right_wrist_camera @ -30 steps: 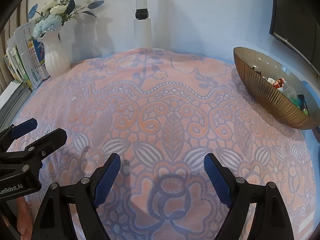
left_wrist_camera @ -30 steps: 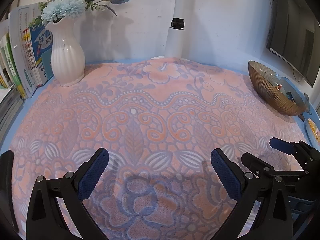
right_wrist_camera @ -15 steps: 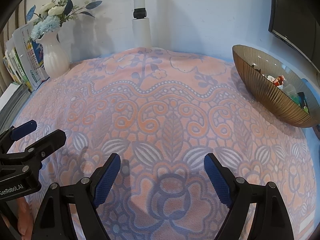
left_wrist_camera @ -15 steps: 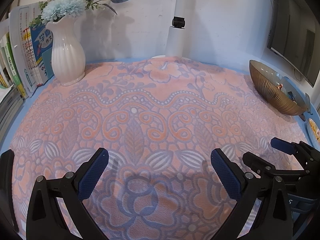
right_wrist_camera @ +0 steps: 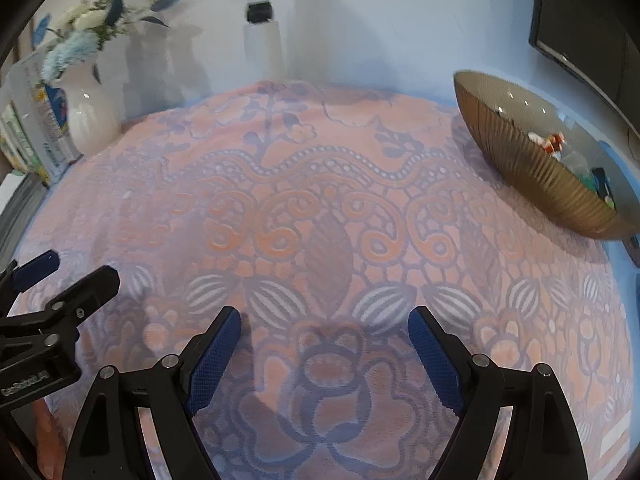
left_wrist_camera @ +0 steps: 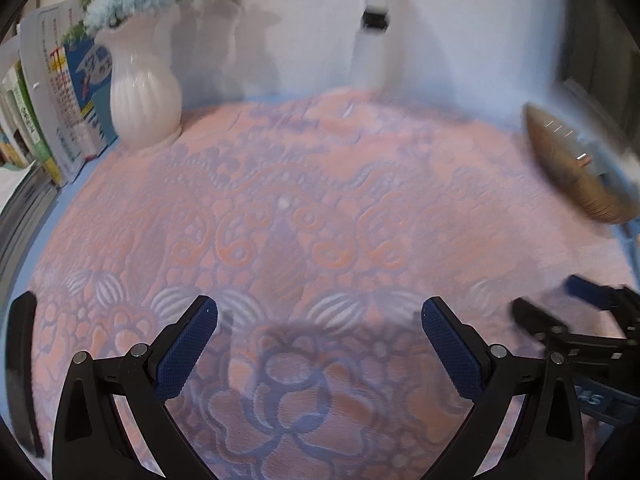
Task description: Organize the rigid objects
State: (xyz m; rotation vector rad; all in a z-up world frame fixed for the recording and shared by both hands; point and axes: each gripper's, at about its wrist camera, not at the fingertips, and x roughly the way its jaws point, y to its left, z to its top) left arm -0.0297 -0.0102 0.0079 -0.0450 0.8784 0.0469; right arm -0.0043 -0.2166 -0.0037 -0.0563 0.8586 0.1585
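Hovering side by side over the pink-and-lilac patterned cloth (right_wrist_camera: 320, 216) on the bench, both tools carry nothing. The left hand-held gripper (left_wrist_camera: 320, 344) stands wide; the right hand-held gripper (right_wrist_camera: 325, 344) is opening, nothing between its jaws. Small rigid objects (right_wrist_camera: 554, 142) lie in the ribbed bronze bowl (right_wrist_camera: 532, 176) at far right.

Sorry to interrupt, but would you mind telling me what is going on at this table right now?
A person holds a gripper in each hand above a pink patterned cloth, and neither holds anything. The left gripper is open; the right gripper has empty jaws that are opening. Small items already lie in the ribbed brown bowl on the right. A white vase of flowers and some books stand at the far left.
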